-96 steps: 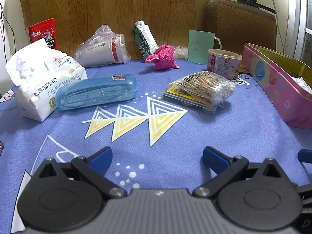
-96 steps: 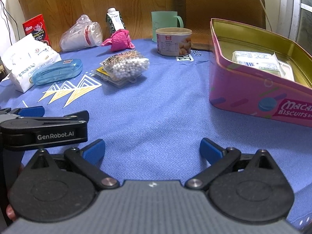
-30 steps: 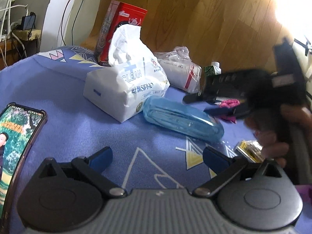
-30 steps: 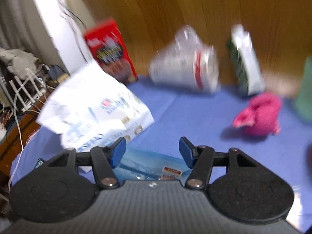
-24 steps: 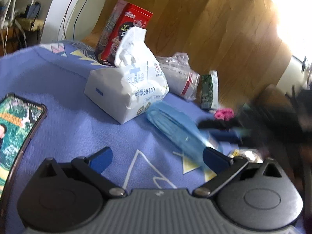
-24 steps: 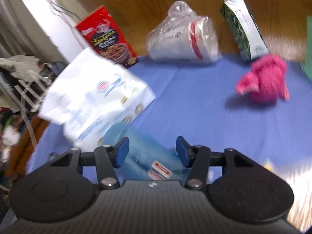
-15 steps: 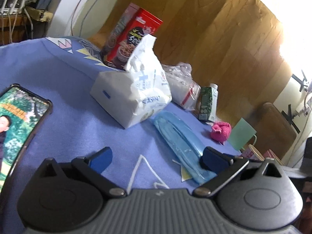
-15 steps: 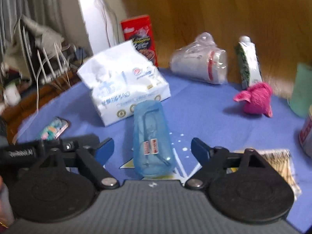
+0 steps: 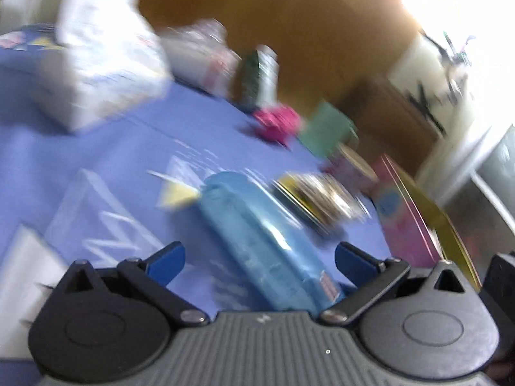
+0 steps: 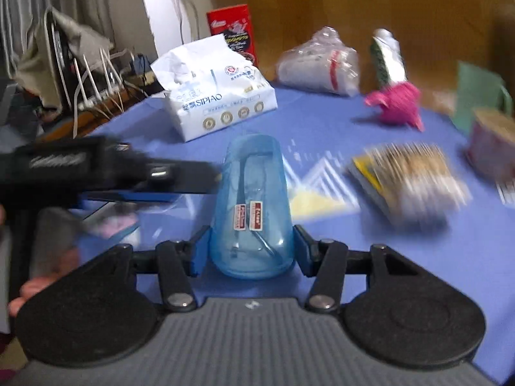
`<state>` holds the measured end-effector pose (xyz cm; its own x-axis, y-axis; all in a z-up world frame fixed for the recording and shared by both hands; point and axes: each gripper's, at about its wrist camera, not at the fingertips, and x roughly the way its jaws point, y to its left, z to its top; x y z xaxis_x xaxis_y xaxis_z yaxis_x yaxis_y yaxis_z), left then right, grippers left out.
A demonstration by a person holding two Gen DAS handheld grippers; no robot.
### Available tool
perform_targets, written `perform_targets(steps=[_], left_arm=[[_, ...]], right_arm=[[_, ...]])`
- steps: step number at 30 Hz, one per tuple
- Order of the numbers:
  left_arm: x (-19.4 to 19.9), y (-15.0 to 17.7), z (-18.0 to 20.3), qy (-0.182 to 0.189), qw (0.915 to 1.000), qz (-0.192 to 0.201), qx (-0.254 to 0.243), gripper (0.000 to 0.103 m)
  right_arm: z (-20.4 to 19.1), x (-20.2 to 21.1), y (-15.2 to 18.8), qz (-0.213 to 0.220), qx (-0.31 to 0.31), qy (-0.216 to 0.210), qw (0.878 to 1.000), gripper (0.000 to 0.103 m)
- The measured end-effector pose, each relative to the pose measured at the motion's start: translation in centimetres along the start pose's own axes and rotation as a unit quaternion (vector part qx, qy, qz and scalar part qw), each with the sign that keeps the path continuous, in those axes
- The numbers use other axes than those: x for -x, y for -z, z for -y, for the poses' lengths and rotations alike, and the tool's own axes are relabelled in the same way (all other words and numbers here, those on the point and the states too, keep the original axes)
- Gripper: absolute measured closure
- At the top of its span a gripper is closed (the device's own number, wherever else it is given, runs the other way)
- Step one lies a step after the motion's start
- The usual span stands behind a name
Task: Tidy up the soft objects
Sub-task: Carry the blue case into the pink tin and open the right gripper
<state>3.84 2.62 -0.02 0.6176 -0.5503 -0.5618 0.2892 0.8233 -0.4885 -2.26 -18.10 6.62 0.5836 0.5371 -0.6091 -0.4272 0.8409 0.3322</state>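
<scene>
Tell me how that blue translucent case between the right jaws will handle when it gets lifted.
The blue case looks like rigid moulded plastic, so it should probably keep its shape rather than flop. Its smooth, rounded, glossy sides may slip against the right gripper pads closed on its end. Gripped at one end only, its long body could droop or swing.
</scene>
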Motion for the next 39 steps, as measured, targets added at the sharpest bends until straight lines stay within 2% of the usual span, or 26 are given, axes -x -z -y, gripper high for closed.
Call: perform_targets(steps=[2,3,4,5,6,8,11,13,16,20,22,25,28,30,31,32,34,39], left_arm=[[-1.0,0.6,2.2,0.001,0.9996,-0.017,-0.023,0.004],[-1.4,0.8,3.2,0.0,0.9992,-0.022,-0.032,0.01],[-1.6,1.0,4.1,-0.004,0.9989,-0.024,-0.041,0.019],[-2.0,1.1,5.0,0.004,0.9982,-0.037,-0.047,0.037],[-2.2,1.2,5.6,0.02,0.9977,-0.046,-0.046,0.041],[-2.8,0.7,7.3,0.045,0.9964,-0.054,-0.047,0.041],[-3.1,-1.0,11.8,0.071,0.9927,-0.034,-0.091,0.041],[-3.6,-2.2,15.3,0.095,0.9882,-0.025,-0.117,0.041],[-6.0,-3.1,20.7,0.14,0.9767,-0.027,-0.161,0.041],[-11.1,-2.6,25.7,0.164,0.9661,-0.06,-0.19,0.04],[-13.1,-1.9,27.2,0.164,0.9635,-0.075,-0.198,0.039],[-15.8,-1.2,28.8,0.144,0.9625,-0.091,-0.211,0.036],[-18.3,-1.1,29.8,0.102,0.9617,-0.098,-0.235,0.025],[-19.5,-1.6,30.2,0.072,0.9629,-0.094,-0.242,0.022],[-19.6,-1.8,30.1,0.063,0.9647,-0.091,-0.239,0.02],[-19.2,-2.1,29.8,0.062,0.9665,-0.086,-0.234,0.015],[-17.9,-2.7,29.5,0.074,0.9681,-0.069,-0.229,0.013],[-13.1,-3.1,27.6,0.108,0.9682,-0.011,-0.225,0.013]], right_arm=[[0.5,1.5,1.5,0.014,-0.024,-0.006,1.0,0.047],[0.7,2.2,2.1,0.02,-0.04,-0.012,0.999,0.047],[0.9,3.1,2.8,0.029,-0.051,-0.018,0.998,0.047],[0.9,3.9,3.4,0.038,-0.056,-0.013,0.998,0.047],[1.0,4.6,3.8,0.046,-0.057,-0.004,0.997,0.047],[1.5,6.0,4.1,0.067,-0.063,0.011,0.996,0.048],[2.9,8.8,3.1,0.112,-0.08,0.029,0.99,0.048],[3.8,10.9,2.3,0.148,-0.079,0.056,0.984,0.048],[5.1,14.0,1.5,0.197,-0.059,0.128,0.97,0.047],[7.9,16.0,1.2,0.208,-0.076,0.211,0.952,0.047],[9.6,16.2,1.4,0.201,-0.093,0.243,0.944,0.047],[12.7,16.4,1.5,0.179,-0.135,0.255,0.941,0.047],[14.4,15.1,0.6,0.156,-0.138,0.268,0.94,0.047],[15.6,14.2,-0.1,0.145,-0.148,0.269,0.941,0.046],[16.1,13.7,-0.4,0.139,-0.151,0.272,0.94,0.045],[16.4,13.3,-0.7,0.133,-0.153,0.278,0.939,0.043],[16.7,13.1,-1.0,0.143,-0.159,0.286,0.934,0.033],[15.0,15.2,0.5,0.194,-0.162,0.294,0.922,0.032]])
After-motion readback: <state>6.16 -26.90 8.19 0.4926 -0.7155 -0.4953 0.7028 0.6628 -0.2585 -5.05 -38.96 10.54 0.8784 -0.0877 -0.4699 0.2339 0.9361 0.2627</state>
